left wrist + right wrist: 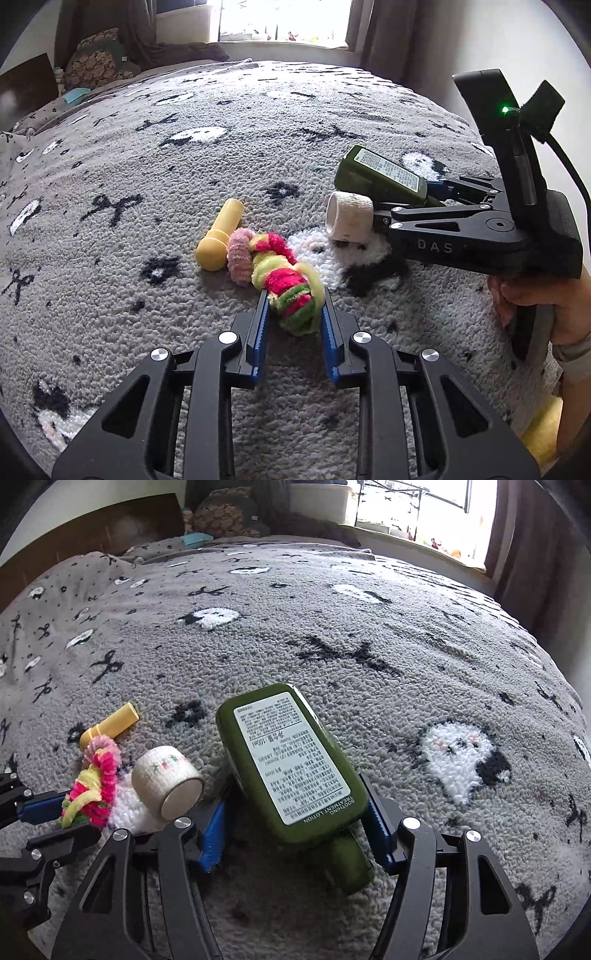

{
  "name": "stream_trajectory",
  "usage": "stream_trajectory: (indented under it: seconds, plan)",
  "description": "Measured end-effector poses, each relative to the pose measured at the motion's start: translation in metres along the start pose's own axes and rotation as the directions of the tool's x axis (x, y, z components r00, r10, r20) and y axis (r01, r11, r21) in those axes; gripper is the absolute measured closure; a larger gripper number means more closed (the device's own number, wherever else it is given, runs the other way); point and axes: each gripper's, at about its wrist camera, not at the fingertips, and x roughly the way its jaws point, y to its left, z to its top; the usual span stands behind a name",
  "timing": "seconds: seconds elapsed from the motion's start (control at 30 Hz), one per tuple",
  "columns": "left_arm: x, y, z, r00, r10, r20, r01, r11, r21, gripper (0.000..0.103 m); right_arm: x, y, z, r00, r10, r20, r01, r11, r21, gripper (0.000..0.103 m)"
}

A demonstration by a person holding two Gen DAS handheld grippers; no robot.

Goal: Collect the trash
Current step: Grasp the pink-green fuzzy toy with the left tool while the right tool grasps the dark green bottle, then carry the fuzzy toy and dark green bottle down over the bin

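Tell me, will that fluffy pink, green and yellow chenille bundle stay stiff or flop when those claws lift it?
The fluffy pink, green and yellow chenille bundle probably flops: it looks like soft looped yarn lying in bends. It likely squashes between the left gripper fingers, which flank one end. The pale pink fuzzy ring touching it may drag along.

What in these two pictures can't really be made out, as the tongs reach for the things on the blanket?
- Green lotion bottle: its small print, right wrist view, too small and upside down.
- Bottle cap end: left wrist view, hidden behind the right tongs.
- Windowsill items: both views, washed out by glare.
- Yellow object: left wrist view, cut off by the frame edge and the person's arm.
- Fluffy toy: whether the left tongs are actually pinching it.
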Motion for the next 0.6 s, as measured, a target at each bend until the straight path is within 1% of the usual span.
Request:
stream_trajectory:
  seconds: [0.1, 0.2, 0.37, 0.5, 0.6]
  plan:
    - [-0.011, -0.001, -0.006, 1.0, -0.01, 0.013, 0.01, 1.0, 0.009, 0.08, -0.016, 0.003, -0.008, 1.0, -0.028, 0.011, 0.028, 1.0, -0.003, 0.044]
    - [-0.026, -0.004, -0.015, 0.999, -0.026, 0.032, 0.026, 0.999, 0.024, 0.08, -0.044, 0.005, -0.024, 0.997, -0.061, 0.037, 0.061, 0.998, 0.004, 0.045]
    - [-0.056, -0.014, -0.035, 0.996, -0.061, 0.068, 0.059, 0.998, 0.039, 0.08, -0.108, 0.015, -0.062, 0.987, -0.112, 0.119, 0.116, 0.993, -0.021, 0.046]
    - [-0.087, -0.032, -0.055, 0.991, -0.083, 0.109, 0.075, 0.995, 0.07, 0.08, -0.155, 0.022, -0.096, 0.976, -0.128, 0.177, 0.132, 0.991, -0.011, 0.047]
    - [-0.112, -0.05, -0.072, 0.986, -0.094, 0.139, 0.079, 0.991, 0.106, 0.08, -0.185, 0.024, -0.124, 0.969, -0.129, 0.209, 0.128, 0.992, 0.018, 0.047]
